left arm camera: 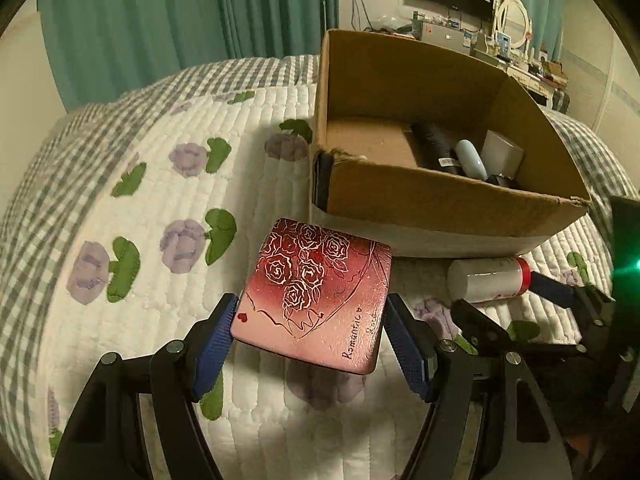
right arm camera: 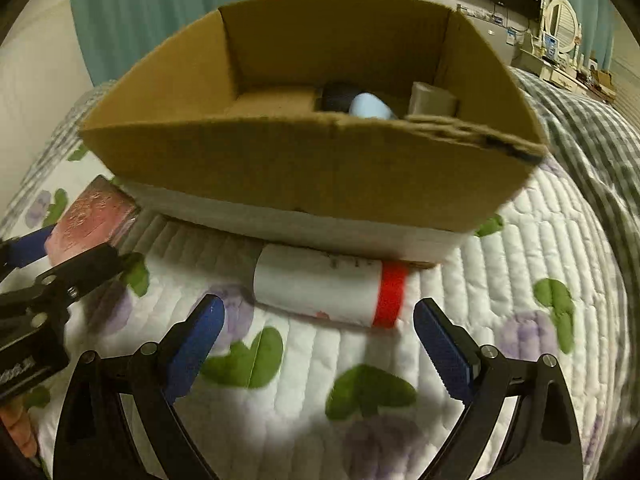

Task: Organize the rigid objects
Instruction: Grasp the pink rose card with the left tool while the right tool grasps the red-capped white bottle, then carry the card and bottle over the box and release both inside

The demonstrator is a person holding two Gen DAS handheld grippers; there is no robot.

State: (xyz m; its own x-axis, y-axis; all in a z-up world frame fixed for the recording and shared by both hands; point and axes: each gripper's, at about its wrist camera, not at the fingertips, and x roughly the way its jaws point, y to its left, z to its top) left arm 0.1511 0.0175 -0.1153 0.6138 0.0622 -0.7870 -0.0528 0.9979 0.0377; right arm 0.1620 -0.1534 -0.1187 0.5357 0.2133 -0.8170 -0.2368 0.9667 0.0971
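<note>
Red and pink, a square tin (left arm camera: 316, 300) printed with gold roses is sitting clamped between the blue pads (left arm camera: 212, 344) of the left gripper (left arm camera: 310, 336), lifted clear of the quilt (left arm camera: 152, 216) and just short of the cardboard box (left arm camera: 440, 200). The right gripper (right arm camera: 318, 336) is hovering with its jaws spread wide and nothing between them; a white bottle (right arm camera: 324, 286) with a red band is lying on its side just ahead of the fingertips, against the foot of the box. Inside the box, a black cylinder (left arm camera: 434, 146), a pale blue item (left arm camera: 472, 158) and a grey block (left arm camera: 502, 152) are lying together.
</note>
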